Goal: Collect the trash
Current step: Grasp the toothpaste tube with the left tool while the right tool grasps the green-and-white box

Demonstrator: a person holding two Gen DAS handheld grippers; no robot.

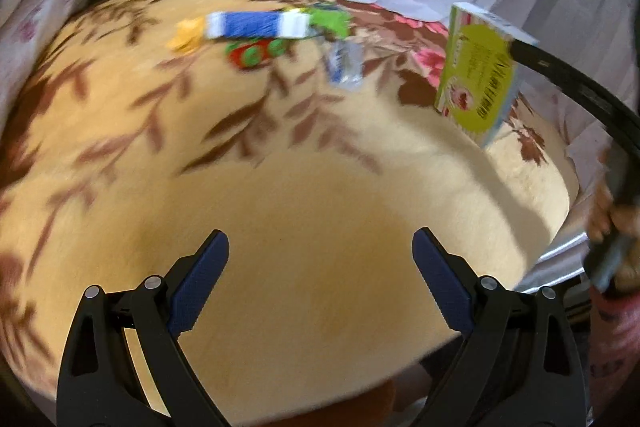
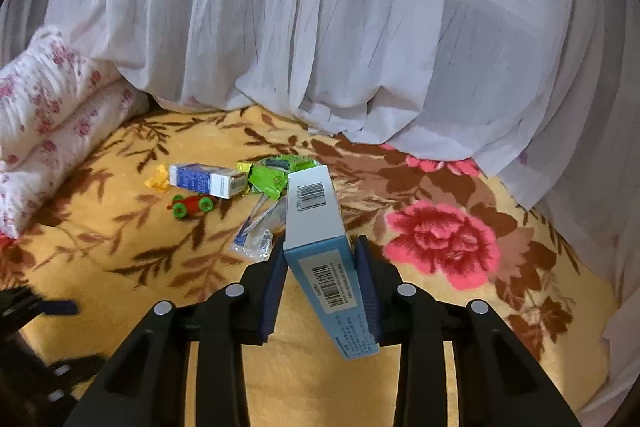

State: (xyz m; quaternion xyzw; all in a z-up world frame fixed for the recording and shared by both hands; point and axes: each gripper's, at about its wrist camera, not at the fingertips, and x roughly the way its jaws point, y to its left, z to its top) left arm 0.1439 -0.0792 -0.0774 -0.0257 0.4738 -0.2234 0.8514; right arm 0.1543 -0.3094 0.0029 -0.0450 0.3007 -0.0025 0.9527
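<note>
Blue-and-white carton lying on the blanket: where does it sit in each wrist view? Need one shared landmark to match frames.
Left wrist: the blue-and-white carton lies upper centre, blurred, far ahead of the open left gripper.
Right wrist: the carton lies left of centre, beyond and left of the box clamped in the right gripper.
Shared landmark: the red toy car with green wheels, just in front of the carton.

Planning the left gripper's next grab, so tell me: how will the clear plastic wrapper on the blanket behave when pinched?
The clear plastic wrapper looks thin and crumpled, so probably floppy and very light. Lying flat on the soft blanket, it may slide or fold rather than lift cleanly.
</note>
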